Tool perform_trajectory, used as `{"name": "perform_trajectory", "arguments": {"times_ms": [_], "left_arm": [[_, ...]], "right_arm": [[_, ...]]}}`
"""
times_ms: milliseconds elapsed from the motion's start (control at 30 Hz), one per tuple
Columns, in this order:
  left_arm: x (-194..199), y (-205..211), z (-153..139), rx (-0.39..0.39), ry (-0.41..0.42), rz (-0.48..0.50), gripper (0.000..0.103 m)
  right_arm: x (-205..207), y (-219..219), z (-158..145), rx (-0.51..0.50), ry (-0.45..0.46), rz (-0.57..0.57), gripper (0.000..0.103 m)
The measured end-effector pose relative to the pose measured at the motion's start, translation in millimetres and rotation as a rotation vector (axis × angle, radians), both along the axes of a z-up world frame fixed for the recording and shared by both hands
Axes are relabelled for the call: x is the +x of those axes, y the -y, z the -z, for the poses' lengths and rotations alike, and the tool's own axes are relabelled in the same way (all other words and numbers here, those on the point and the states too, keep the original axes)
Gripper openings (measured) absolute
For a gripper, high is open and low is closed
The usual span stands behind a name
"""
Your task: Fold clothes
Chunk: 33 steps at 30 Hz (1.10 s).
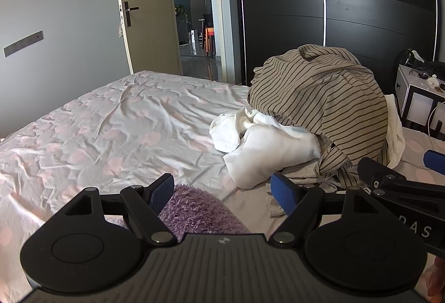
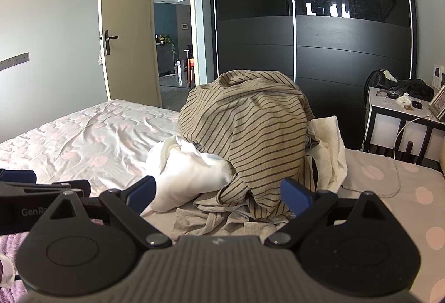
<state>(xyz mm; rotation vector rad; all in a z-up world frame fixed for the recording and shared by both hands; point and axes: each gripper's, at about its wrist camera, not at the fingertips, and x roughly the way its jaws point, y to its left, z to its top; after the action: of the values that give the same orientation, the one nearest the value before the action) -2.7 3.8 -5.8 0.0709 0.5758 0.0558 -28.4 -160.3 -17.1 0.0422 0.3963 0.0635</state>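
1. Left tongs: spread wide, holding nothing, low over the bed.
2. Between and under its blue pads: a fuzzy purple cloth, apparently not pinched.
3. Right tongs: likewise spread wide and empty, just beside the left pair, each visible at the edge of the other's view.
4. Straight ahead of the right tongs, near the fingertips: the clothes pile, topped by a tan striped garment draped in a mound.
5. Against the pile's left flank: a white garment, crumpled, resting on the bed.
6. Beneath the stripes, closest to the right tongs: a grey garment, flattened on the sheet.
7. Behind the pile: a dark wardrobe; off to the right, a nightstand.
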Motion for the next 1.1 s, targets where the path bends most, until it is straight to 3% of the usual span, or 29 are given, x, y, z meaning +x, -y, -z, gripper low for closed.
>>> {"name": "perform_trajectory", "arguments": {"times_ms": [1100], "left_arm": [[-3.0,-0.9,0.2,-0.001,-0.004,-0.014,0.076]], "right_arm": [[-0.6,-0.5,0.9,0.000,-0.007,-0.007,0.097]]}}
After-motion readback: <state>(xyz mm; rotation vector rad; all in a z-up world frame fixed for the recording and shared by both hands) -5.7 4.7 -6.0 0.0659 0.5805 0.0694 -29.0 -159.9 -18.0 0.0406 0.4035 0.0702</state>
